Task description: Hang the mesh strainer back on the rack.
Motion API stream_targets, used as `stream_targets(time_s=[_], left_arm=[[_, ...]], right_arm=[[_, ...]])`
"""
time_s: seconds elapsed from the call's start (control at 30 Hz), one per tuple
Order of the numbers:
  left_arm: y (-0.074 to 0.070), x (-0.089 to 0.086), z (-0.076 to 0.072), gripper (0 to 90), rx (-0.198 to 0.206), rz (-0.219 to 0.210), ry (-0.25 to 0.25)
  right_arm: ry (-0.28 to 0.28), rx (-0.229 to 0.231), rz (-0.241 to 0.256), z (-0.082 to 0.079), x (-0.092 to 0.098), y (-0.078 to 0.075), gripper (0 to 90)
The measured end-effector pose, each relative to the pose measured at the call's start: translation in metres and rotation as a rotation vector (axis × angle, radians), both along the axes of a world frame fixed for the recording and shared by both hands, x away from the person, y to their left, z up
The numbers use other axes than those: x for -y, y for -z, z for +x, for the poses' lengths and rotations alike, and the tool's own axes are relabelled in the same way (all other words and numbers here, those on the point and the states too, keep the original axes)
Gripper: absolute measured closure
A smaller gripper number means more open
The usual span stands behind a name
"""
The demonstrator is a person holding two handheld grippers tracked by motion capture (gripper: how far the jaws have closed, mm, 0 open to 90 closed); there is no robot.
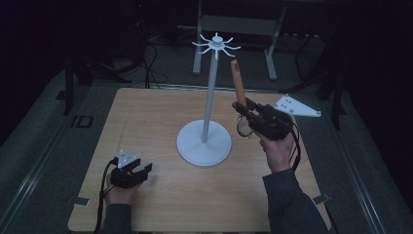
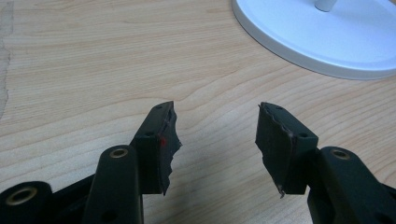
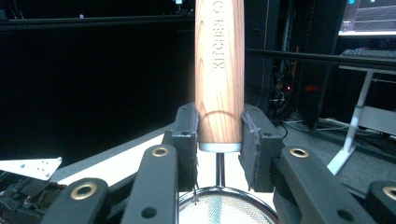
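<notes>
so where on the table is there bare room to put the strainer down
Bare wood runs along the table's left half, between the stand's base and the left tool, and along the near edge. It is crowded on the right, where the right tool holds the strainer beside the stand.

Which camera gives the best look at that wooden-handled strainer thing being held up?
The right gripper view: the wooden handle stands close up between the right gripper pads, with lettering on it and the mesh strainer below. The high view shows it small and dim beside the white stand.
</notes>
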State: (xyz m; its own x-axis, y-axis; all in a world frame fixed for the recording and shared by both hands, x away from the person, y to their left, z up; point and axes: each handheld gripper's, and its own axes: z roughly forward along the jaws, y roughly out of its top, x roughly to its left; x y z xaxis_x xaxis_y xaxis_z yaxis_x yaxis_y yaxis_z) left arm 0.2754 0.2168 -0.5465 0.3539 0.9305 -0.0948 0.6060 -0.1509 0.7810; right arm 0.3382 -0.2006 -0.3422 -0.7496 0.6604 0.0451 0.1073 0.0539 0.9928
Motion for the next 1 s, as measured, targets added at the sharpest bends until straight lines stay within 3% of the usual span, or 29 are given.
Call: stream_targets(time_s=[0.47, 1.0], left_arm=[[0.0, -0.001, 0.0, 47.7, 0.0, -0.001, -0.004], [0.0, -0.001, 0.0, 47.6, -0.001, -0.002, -0.005]], right_arm=[[0.013, 0.017, 0.056, 0.003, -0.003, -0.011, 69.5], [0.02, 0.004, 0.071, 0.012, -0.01, -0.011, 69.5]])
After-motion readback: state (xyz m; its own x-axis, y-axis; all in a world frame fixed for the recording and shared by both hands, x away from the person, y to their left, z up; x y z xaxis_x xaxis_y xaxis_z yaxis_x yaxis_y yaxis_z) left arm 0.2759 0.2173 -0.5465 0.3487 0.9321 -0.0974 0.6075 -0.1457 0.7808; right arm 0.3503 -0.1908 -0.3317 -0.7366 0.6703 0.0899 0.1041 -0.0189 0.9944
